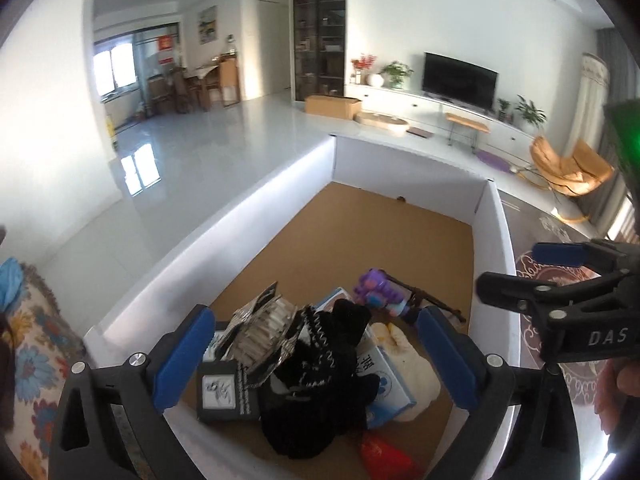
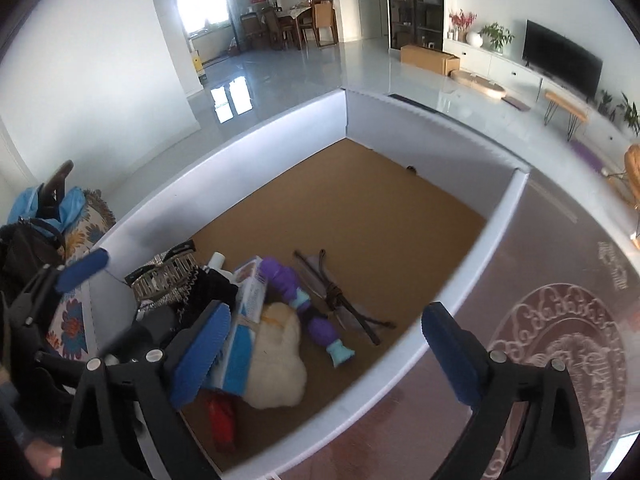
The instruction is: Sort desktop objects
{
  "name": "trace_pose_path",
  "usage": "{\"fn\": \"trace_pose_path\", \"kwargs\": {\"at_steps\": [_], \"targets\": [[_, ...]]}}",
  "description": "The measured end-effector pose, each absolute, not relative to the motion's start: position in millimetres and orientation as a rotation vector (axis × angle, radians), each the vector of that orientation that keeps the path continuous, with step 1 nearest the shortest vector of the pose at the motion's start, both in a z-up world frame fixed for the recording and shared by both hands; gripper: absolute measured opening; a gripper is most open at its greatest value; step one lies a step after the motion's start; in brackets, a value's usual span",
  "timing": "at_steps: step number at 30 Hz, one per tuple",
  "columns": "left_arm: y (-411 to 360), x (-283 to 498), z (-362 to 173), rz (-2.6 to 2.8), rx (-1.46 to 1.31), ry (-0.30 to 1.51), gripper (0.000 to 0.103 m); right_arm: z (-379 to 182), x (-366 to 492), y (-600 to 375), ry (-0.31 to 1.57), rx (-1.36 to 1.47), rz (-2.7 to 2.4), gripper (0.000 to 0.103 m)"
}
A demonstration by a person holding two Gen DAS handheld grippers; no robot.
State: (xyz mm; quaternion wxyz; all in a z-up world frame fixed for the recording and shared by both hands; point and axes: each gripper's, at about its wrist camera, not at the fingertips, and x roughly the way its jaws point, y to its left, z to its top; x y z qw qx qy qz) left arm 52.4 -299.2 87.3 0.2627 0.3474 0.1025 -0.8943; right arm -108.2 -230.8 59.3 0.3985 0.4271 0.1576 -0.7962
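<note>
I see the box's [image 2: 256, 136] far half bare and passable; a heap [image 2: 256, 320] crowds its near-left corner.

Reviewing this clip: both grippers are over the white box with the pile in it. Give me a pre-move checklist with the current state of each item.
1. Left gripper open, nothing between its fingers: ok; it hangs over the black knitted item.
2. Right gripper open and empty: ok; it straddles the box's near wall.
3. Sorted things inside the white box: ok; the purple toy, cream plush and blue-and-white carton lie on its brown floor.
4. Pile stable: cannot tell; the black knitted item lies on top of the cartons.
5. Grippers apart from each other: ok in the left wrist view.
6. More things left to sort on the desktop: cannot tell; only a patterned surface shows.
</note>
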Motion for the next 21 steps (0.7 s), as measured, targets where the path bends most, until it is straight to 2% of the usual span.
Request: {"fn": "trace_pose_path", "kwargs": {"at_steps": [8,21], "targets": [[-293,79,95,-2.340,0.941,0.387,0.103,70,-99,-222,0.421,1.045,-2.043,0.097],[-298,97,108,-2.240,0.910,0.430,0.103,70,-74,-240,0.537,1.011,-1.998,0.097]]}}
